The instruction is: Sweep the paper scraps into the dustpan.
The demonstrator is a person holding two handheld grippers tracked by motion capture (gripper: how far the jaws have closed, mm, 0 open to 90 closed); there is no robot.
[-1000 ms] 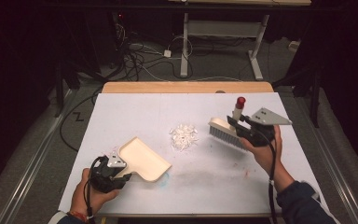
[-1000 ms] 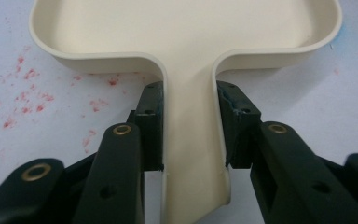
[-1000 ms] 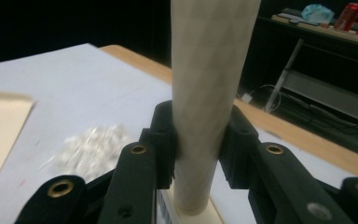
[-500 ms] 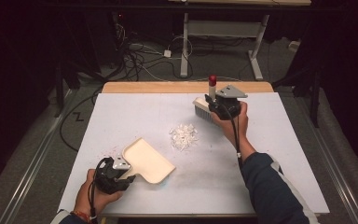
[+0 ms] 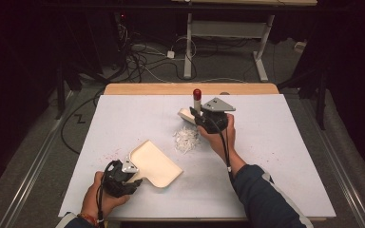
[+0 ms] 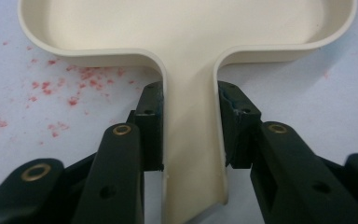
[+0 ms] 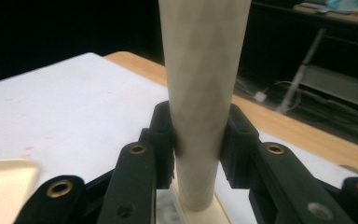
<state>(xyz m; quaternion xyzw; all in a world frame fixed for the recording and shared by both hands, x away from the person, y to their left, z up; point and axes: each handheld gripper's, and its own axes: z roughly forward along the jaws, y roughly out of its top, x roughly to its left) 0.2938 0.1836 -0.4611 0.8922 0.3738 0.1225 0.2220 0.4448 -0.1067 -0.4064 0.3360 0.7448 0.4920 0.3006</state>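
High view shows the pile of white scraps (image 5: 187,139) lying near the middle of the white-covered bench (image 5: 285,142), and that pile is what my two tools are working around. At about one o'clock from the scraps, just beside them, my right tool (image 5: 196,115) grips the cream brush (image 5: 186,114) by its handle, which stands nearly upright with its red tip (image 5: 197,93) on top, while the brush head sits low at the far edge of the pile. Right gripper view has both black pads (image 7: 163,140) pressed against the sides of that pale, tapering handle (image 7: 200,93), so the tool is clamped on it. At about seven o'clock from the scraps, apart from them, the cream dustpan (image 5: 153,161) lies flat on the bench with its mouth turned toward the pile. My left tool (image 5: 135,178) holds its handle, and left gripper view has the pads tight on either side of that stem (image 6: 191,140). Small red specks (image 6: 74,84) dot the cover at the pan's nine o'clock side. Beyond the bench's wooden far edge (image 5: 190,89), cables (image 5: 142,61) lie across the floor.
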